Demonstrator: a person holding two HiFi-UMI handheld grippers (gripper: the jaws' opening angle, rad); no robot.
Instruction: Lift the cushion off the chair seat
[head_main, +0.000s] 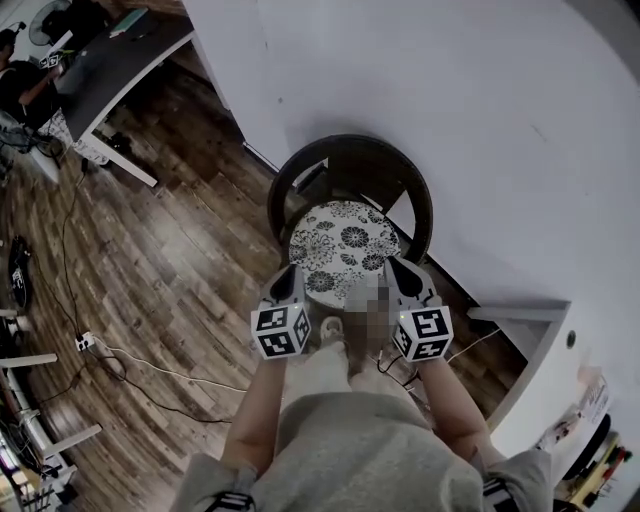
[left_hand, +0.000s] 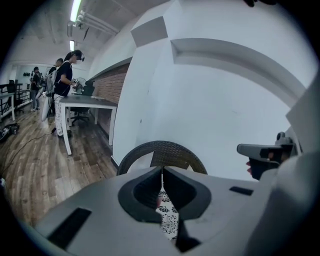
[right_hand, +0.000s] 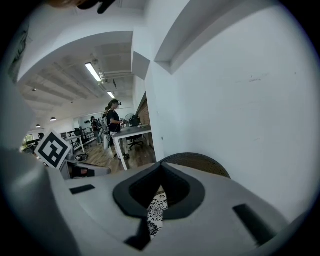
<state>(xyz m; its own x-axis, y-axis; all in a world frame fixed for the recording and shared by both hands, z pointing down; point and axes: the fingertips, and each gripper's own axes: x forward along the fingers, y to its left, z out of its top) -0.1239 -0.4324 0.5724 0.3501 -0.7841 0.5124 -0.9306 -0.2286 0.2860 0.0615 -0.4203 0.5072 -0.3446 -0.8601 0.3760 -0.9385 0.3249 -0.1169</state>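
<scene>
A round cushion (head_main: 345, 245) with a black-and-white flower print lies on the seat of a dark wicker chair (head_main: 350, 165) that stands against a white wall. Both grippers hover above the cushion's near edge and touch nothing. My left gripper (head_main: 291, 272) is over the near left rim, my right gripper (head_main: 393, 264) over the near right rim. In the left gripper view the jaws (left_hand: 162, 170) meet at the tip, with the cushion (left_hand: 167, 215) showing through the slit. The right gripper's jaws (right_hand: 161, 165) also meet, empty, above the cushion (right_hand: 155, 210).
A dark-topped desk (head_main: 120, 60) stands at the far left with people beside it. Cables (head_main: 150, 370) trail over the wooden floor on the left. A white ledge (head_main: 520, 312) juts out at the right, close to the chair.
</scene>
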